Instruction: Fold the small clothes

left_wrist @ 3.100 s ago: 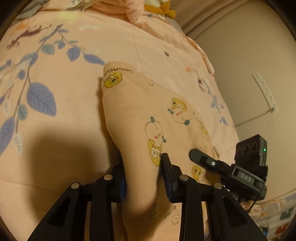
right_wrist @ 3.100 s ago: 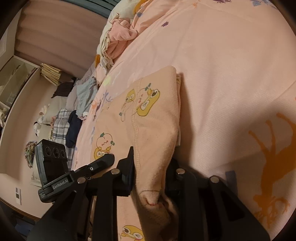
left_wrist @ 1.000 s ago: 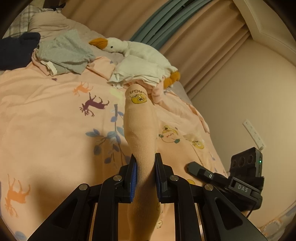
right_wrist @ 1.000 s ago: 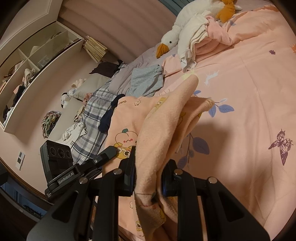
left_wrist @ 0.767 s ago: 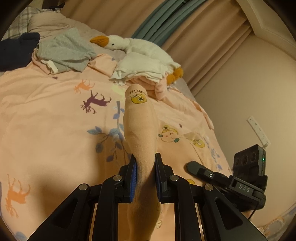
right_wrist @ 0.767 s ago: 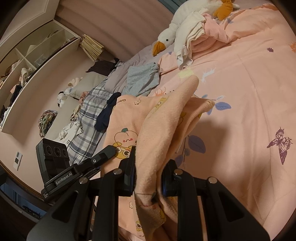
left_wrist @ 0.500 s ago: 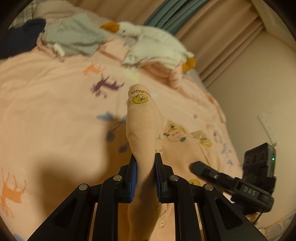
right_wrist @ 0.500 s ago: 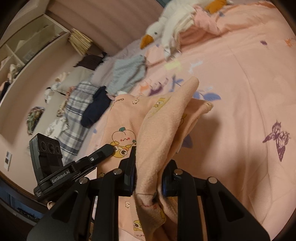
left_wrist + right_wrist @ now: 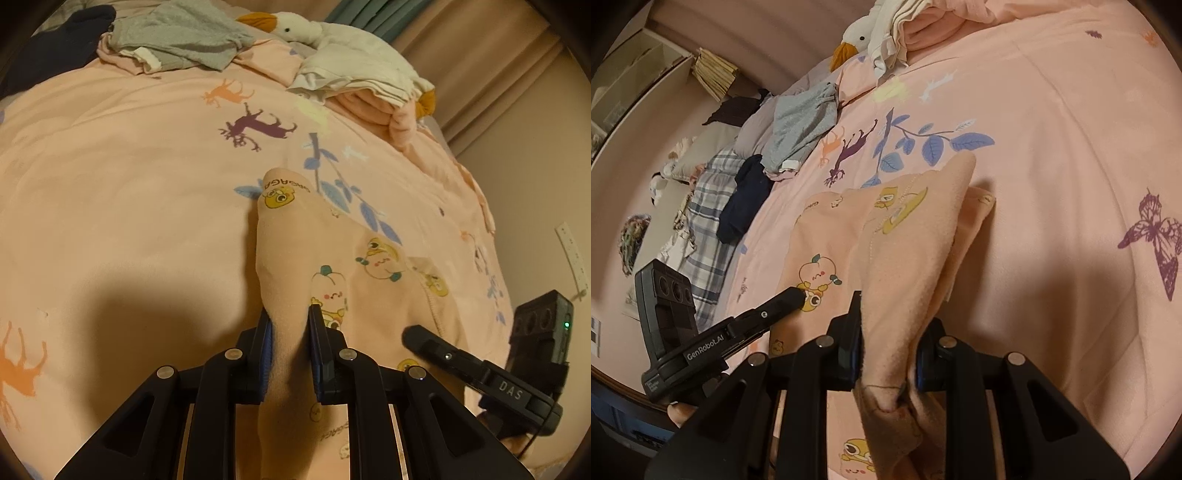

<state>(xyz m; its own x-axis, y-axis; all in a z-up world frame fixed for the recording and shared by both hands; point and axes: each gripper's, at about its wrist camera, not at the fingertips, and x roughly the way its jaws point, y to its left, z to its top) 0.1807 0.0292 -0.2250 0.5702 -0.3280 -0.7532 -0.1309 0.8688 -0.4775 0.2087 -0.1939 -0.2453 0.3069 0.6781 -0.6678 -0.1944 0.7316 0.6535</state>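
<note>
A small peach garment (image 9: 295, 258) printed with yellow cartoon ducks lies partly on the pink bedspread (image 9: 129, 184). My left gripper (image 9: 290, 325) is shut on one edge of it, the cloth running up between the blue pads. In the right wrist view the same garment (image 9: 905, 258) hangs in a bunched fold from my right gripper (image 9: 886, 325), which is shut on its fleecy edge. The far part of the garment rests on the bed; the near part droops below the jaws. Each view shows the other gripper (image 9: 480, 365) (image 9: 713, 332) beside the cloth.
A white plush goose (image 9: 332, 40) lies on folded pink and white clothes (image 9: 369, 99) at the head of the bed. Grey (image 9: 801, 118), navy (image 9: 746, 195) and plaid (image 9: 705, 206) clothes are piled along the bed's left side. A wall (image 9: 535, 184) stands to the right.
Both grippers have come down toward the bed with the garment, tilting more steeply. The garment's far end, held up before, now rests on the bedspread and spreads wider.
</note>
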